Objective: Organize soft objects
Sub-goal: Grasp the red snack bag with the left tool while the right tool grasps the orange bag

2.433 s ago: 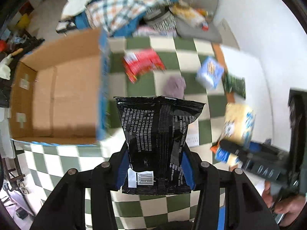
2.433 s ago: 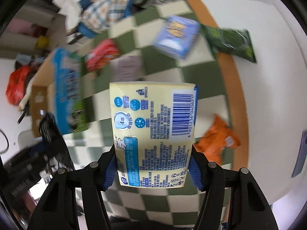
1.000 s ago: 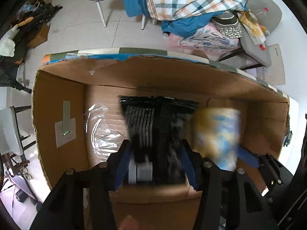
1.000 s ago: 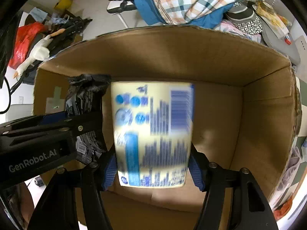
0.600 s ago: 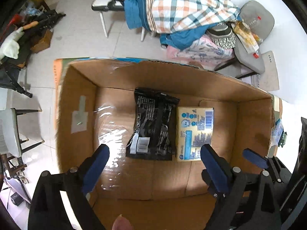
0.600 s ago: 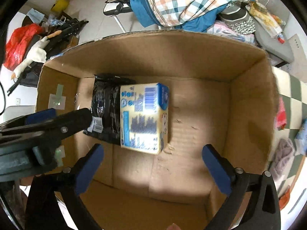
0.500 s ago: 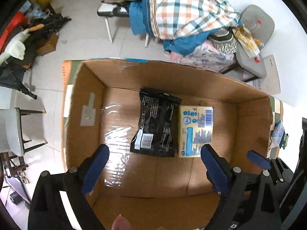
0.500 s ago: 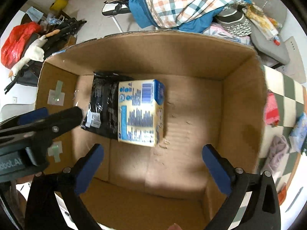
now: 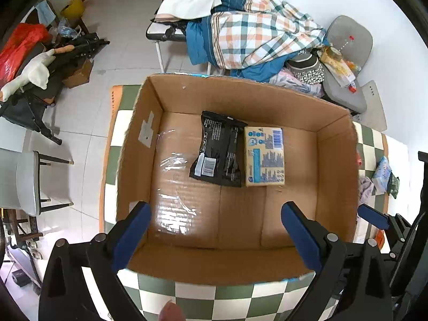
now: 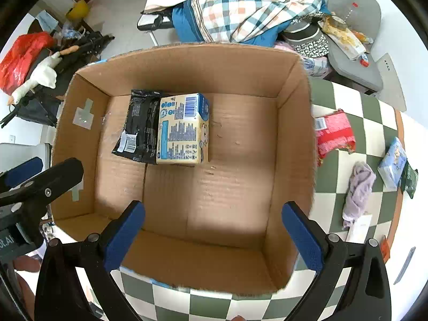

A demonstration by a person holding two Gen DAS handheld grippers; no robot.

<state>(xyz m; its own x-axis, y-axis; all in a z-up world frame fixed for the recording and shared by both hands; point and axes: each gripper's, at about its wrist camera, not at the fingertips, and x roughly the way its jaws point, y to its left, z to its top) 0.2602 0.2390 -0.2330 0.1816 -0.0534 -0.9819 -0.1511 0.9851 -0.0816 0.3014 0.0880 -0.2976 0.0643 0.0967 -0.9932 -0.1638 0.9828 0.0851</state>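
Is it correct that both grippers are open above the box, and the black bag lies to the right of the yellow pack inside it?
Not quite. The black bag lies to the left of the yellow pack, touching it, as the left wrist view shows. Both the left gripper and right gripper are open above the box.

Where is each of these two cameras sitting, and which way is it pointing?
Left wrist: rides on the left gripper, looking down into the cardboard box; its blue-padded fingers spread open, a fingertip at the bottom edge.
Right wrist: rides on the right gripper, over the same box's right half and the checkered cloth; open fingers, and the left gripper at left.
Shared: the black bag beside the yellow pack on the box floor, and the plaid bedding beyond.
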